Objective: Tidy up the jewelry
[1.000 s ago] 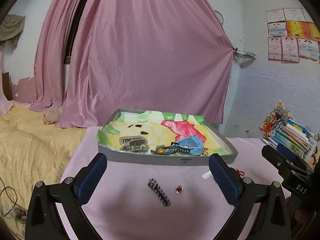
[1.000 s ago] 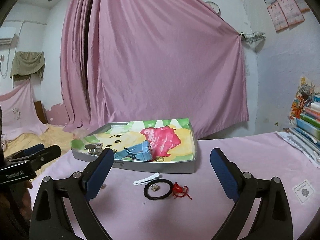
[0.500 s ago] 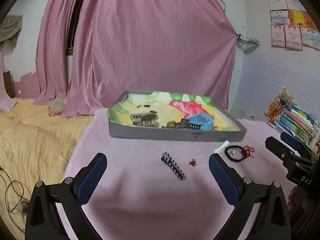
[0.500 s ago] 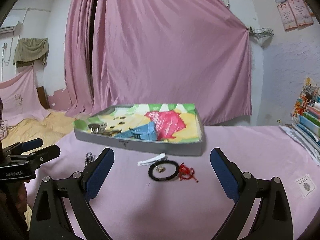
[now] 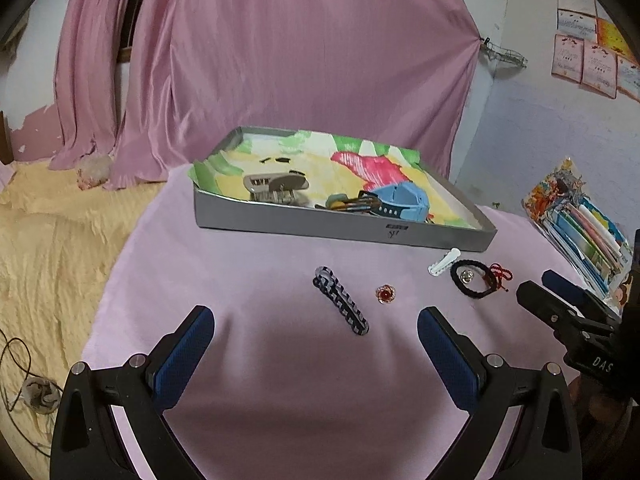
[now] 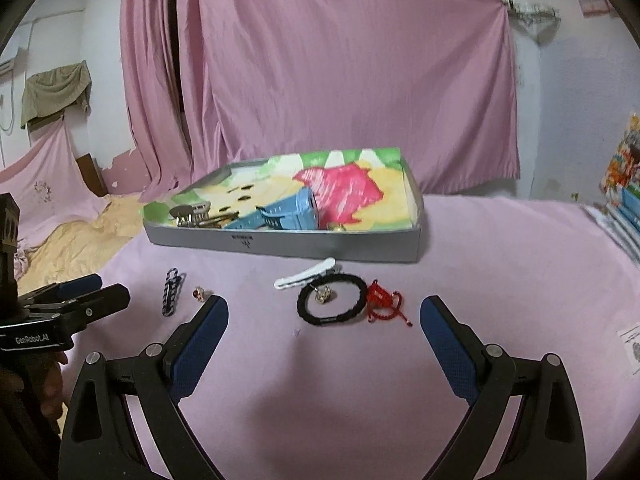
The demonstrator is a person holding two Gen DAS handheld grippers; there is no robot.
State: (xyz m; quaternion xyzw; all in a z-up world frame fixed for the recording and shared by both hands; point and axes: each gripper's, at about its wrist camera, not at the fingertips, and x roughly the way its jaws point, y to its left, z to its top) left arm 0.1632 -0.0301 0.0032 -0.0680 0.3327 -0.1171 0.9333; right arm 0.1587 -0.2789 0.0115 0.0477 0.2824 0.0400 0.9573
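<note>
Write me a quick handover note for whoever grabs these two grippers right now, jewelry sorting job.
Left gripper: open, empty, hovering over the pink cloth.
Right gripper: open, empty, aimed at the black bracelet.
Done: the grey tray already holds a blue watch, a claw clip and some smaller pieces.
Left on the cloth in front of the tray: checked hair clip, small red-stone ring, white hair clip, black bracelet with a small charm inside its loop, red cord bracelet touching it.
Next, probably: left takes the checked clip, right the black bracelet.
</note>
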